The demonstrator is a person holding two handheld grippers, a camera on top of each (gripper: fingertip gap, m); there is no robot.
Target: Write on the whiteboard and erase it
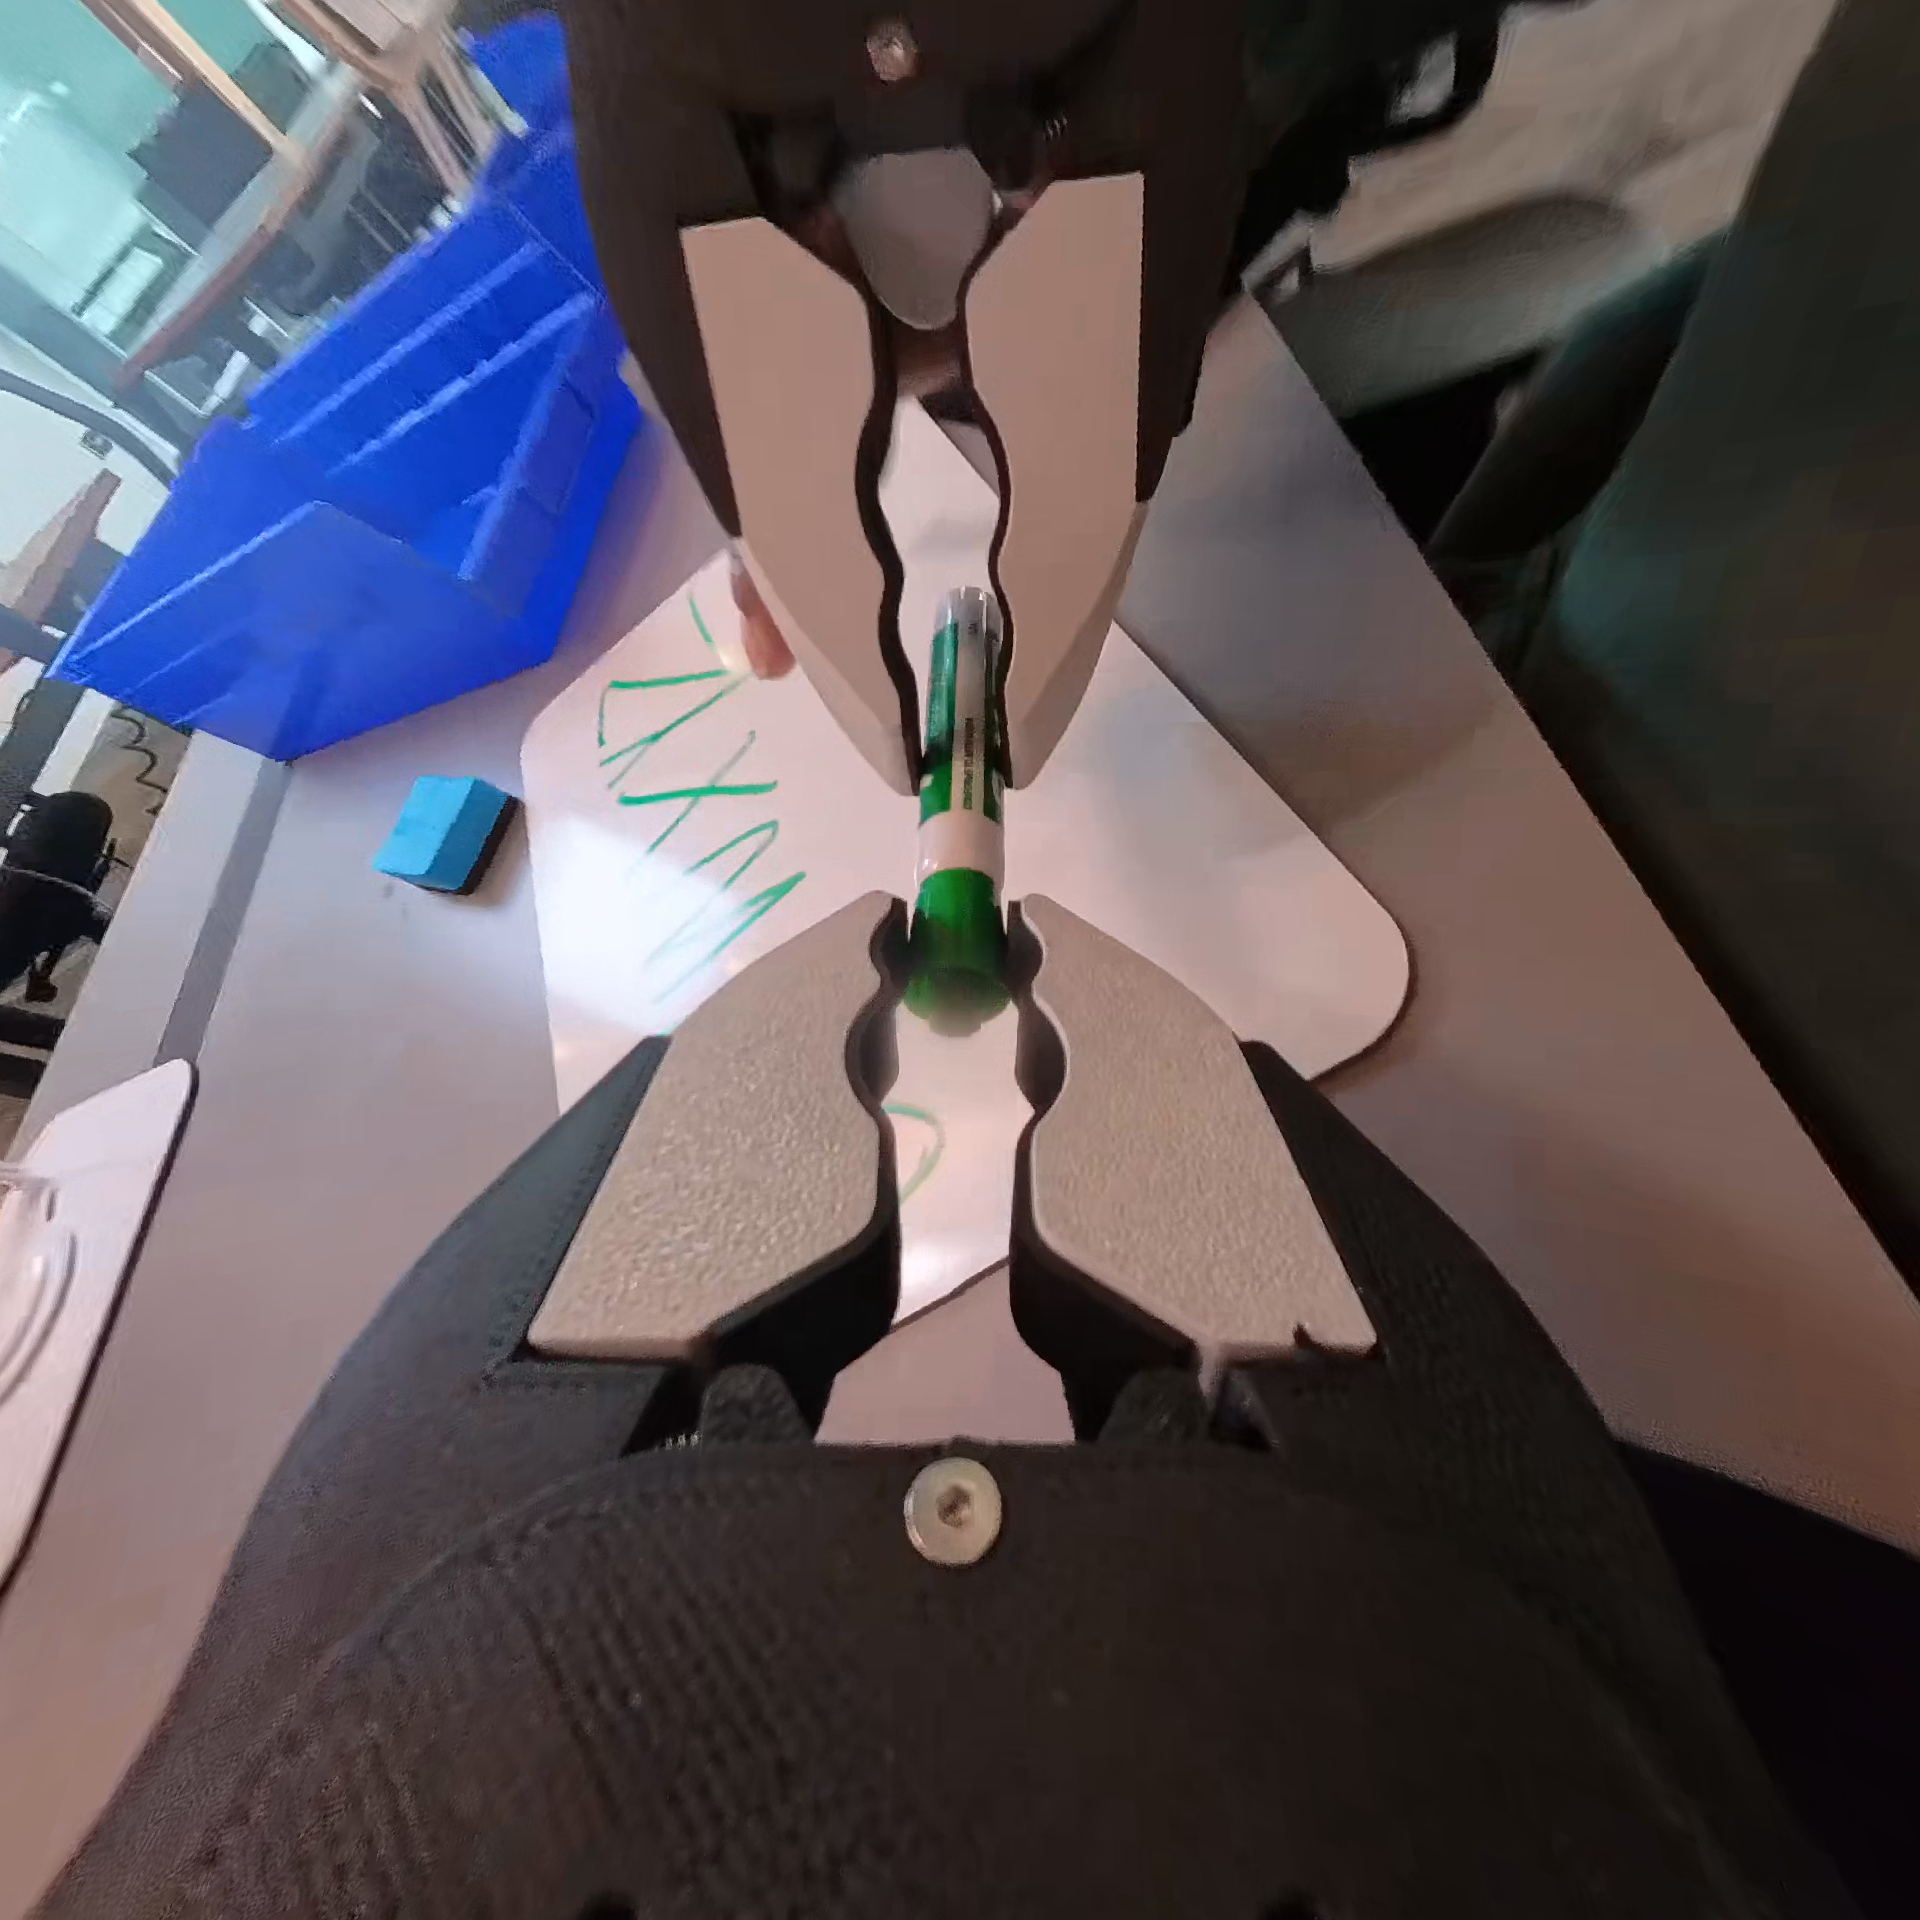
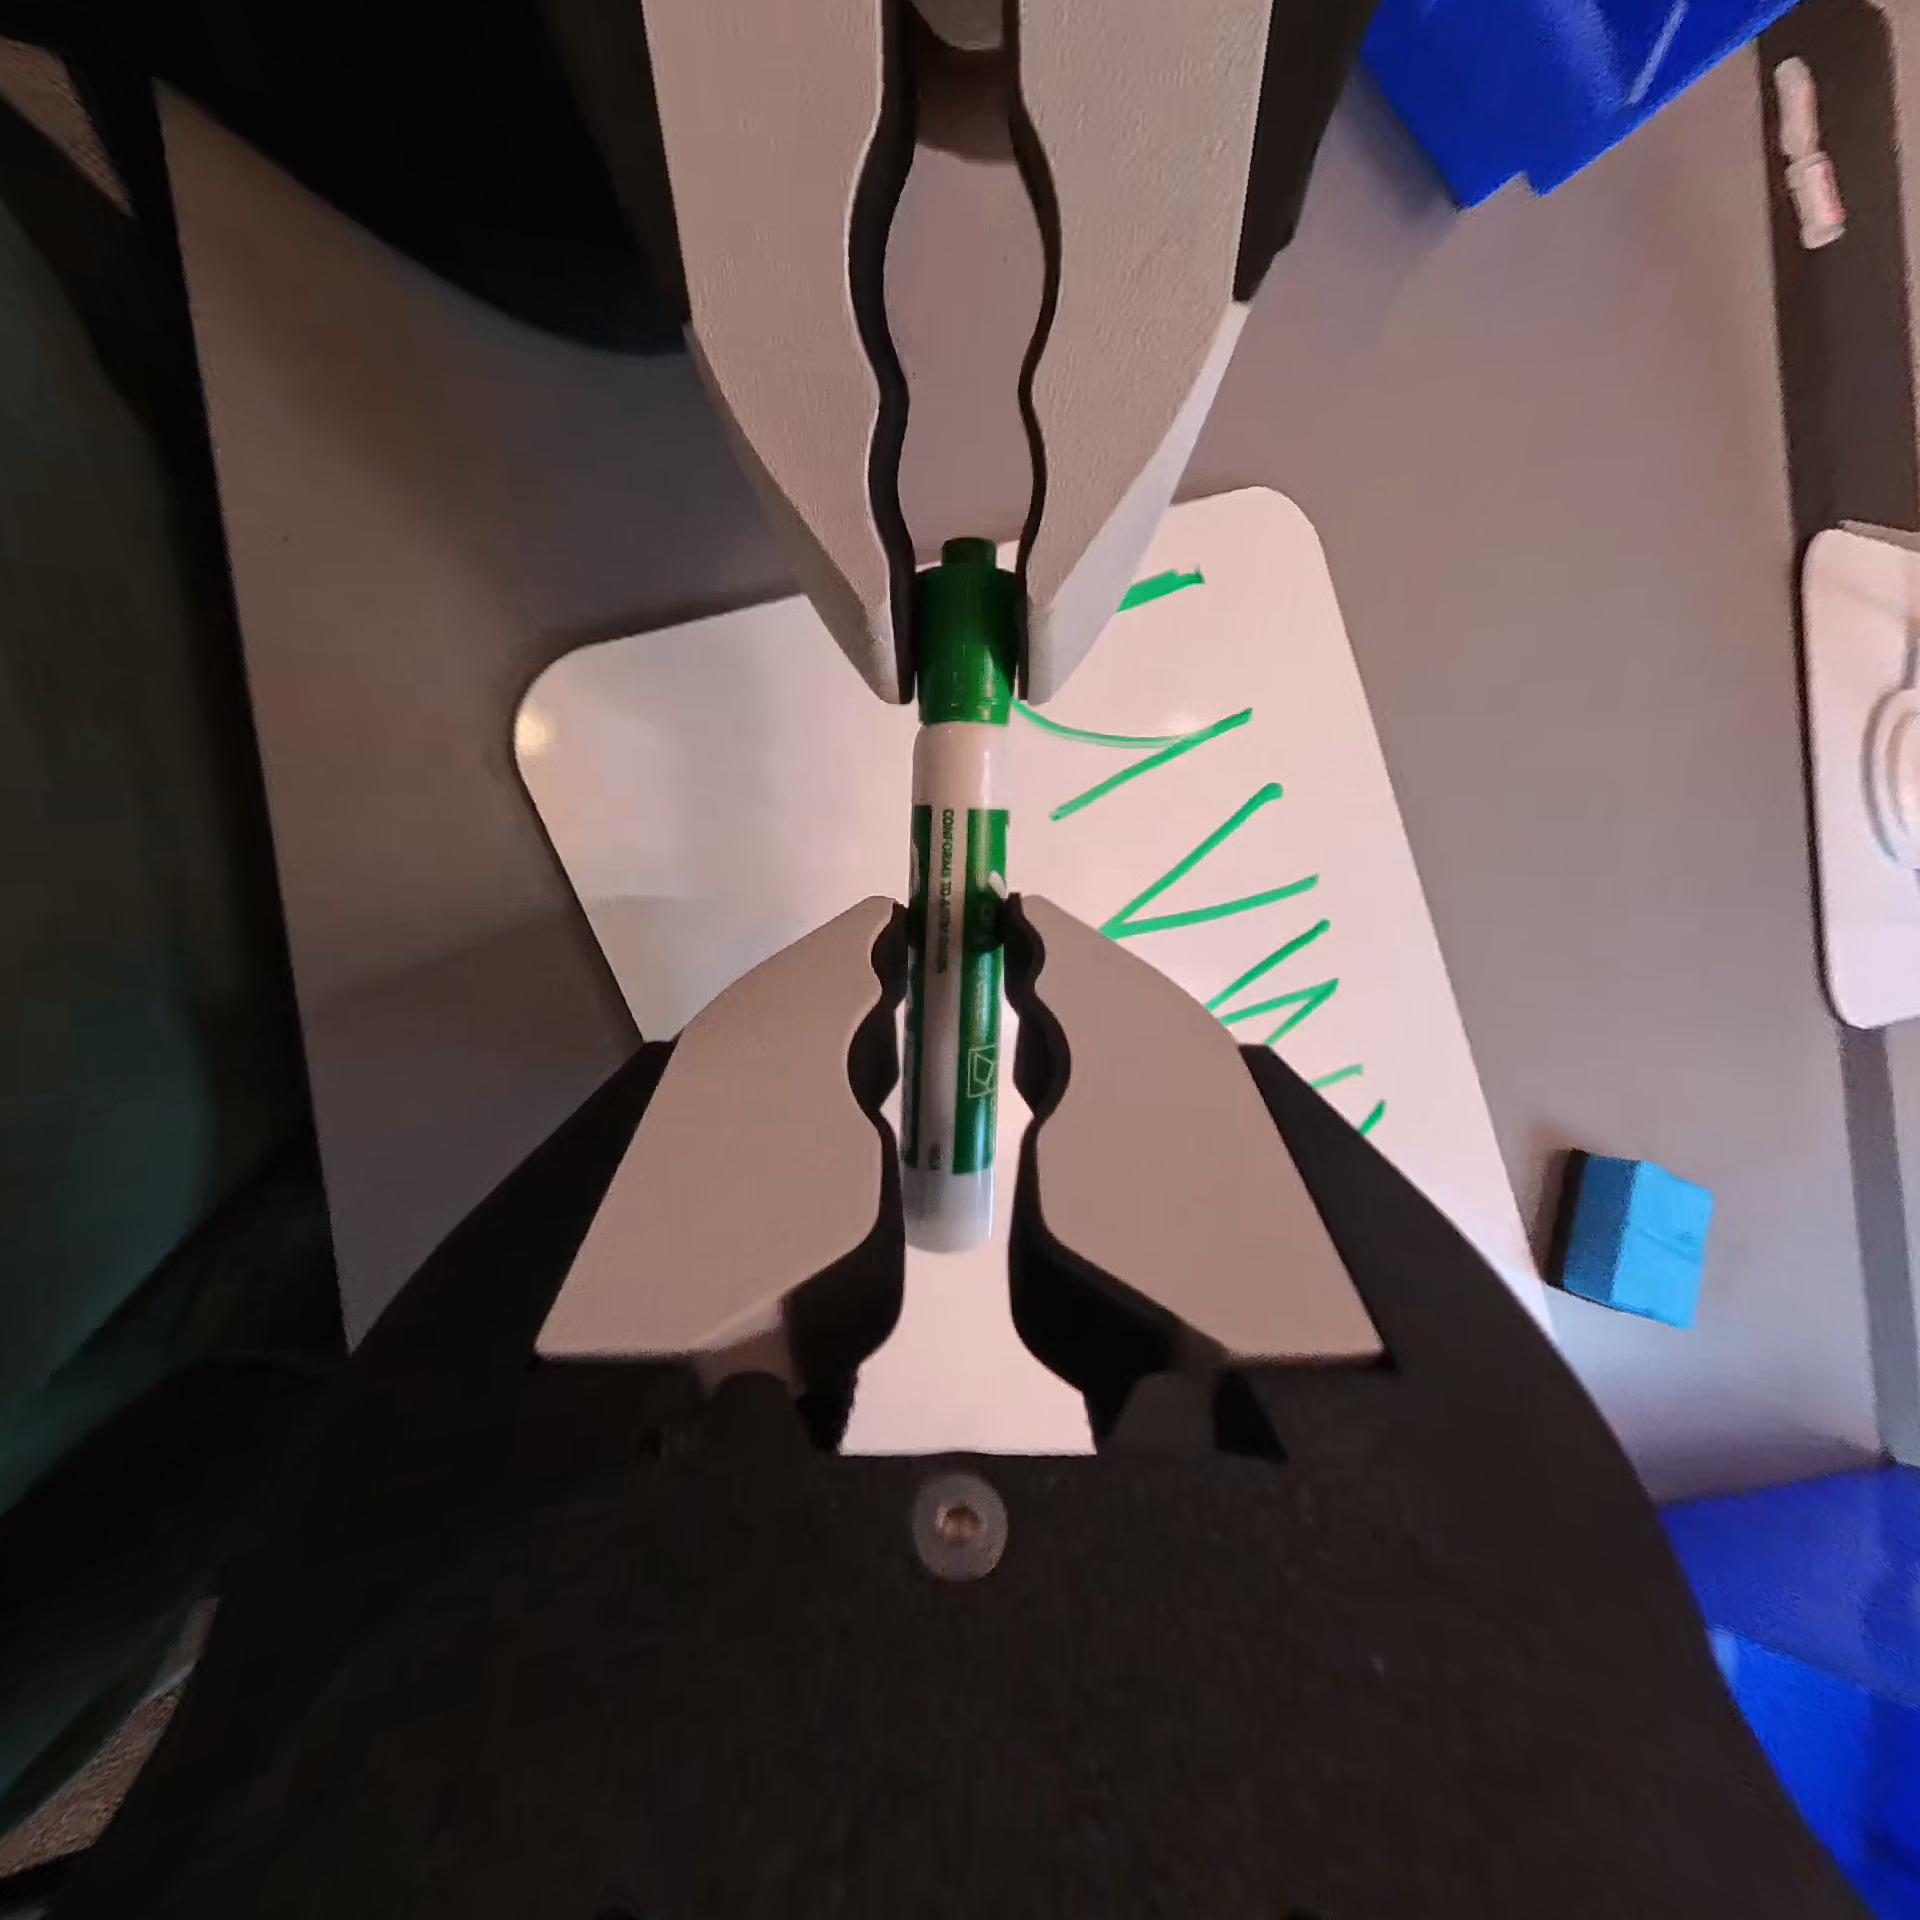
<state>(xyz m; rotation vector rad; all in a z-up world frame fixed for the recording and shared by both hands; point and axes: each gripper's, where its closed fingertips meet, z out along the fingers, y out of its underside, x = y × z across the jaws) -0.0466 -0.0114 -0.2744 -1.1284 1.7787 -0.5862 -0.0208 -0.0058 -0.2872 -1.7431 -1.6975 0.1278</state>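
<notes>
The two grippers face each other above the white rounded whiteboard [image 1: 1195, 883]. The left gripper [image 1: 956, 920] pinches the green cap [image 1: 958, 951]; the right gripper [image 2: 954, 914] clamps the green-and-white marker [image 2: 956, 831] barrel. Only the right wrist view shows a small white cylinder [image 2: 1808, 166]; the blue felt eraser [image 1: 447, 834] lies beside the board.

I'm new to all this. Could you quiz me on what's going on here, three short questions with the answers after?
1. True or false: the whiteboard already bears green marks.
2. Which part of the marker does the left gripper clamp: A) green cap, B) white barrel, C) nothing?
3. What lies on the table beside the whiteboard, untouched?

Key: 1. True. 2. A; the right gripper is shut on the barrel. 3. The blue eraser.
</notes>
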